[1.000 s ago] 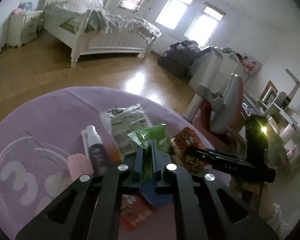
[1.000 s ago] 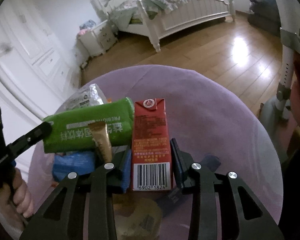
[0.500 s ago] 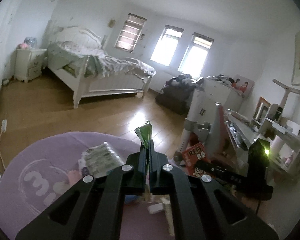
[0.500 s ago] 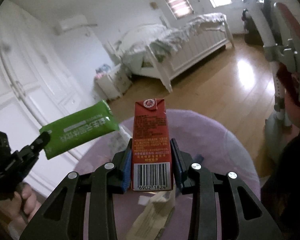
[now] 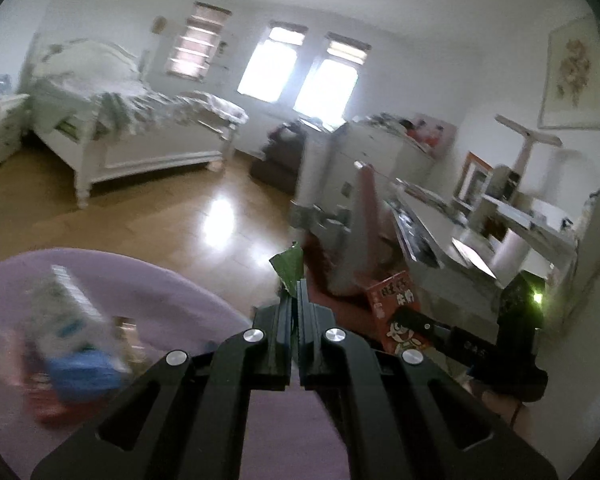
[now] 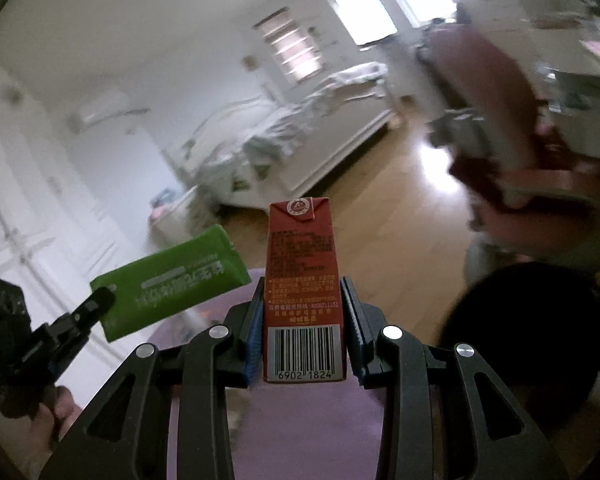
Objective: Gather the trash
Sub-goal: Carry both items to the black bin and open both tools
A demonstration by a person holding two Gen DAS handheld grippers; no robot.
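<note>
My left gripper (image 5: 296, 312) is shut on a green wrapper (image 5: 289, 270), seen edge-on between its tips and held in the air. The right wrist view shows the wrapper's flat green face (image 6: 172, 284) pinched by the left gripper (image 6: 100, 300). My right gripper (image 6: 302, 312) is shut on a red drink carton (image 6: 302, 276), upright, barcode toward the camera. The same carton (image 5: 398, 308) in the right gripper (image 5: 416, 320) shows in the left wrist view. Both are lifted above the purple round rug (image 5: 148, 292), where more trash (image 5: 72, 340) lies, blurred.
A white bed (image 5: 140, 128) stands at the back on the wooden floor (image 5: 160, 208). A red and grey chair (image 5: 360, 224) and a cluttered white desk (image 5: 460, 240) are to the right. A dark round shape (image 6: 528, 344) sits at the right wrist view's lower right.
Both grippers have risen from the rug with the green wrapper and the red carton and swung to the right. The rug and its trash have dropped low in both views.
</note>
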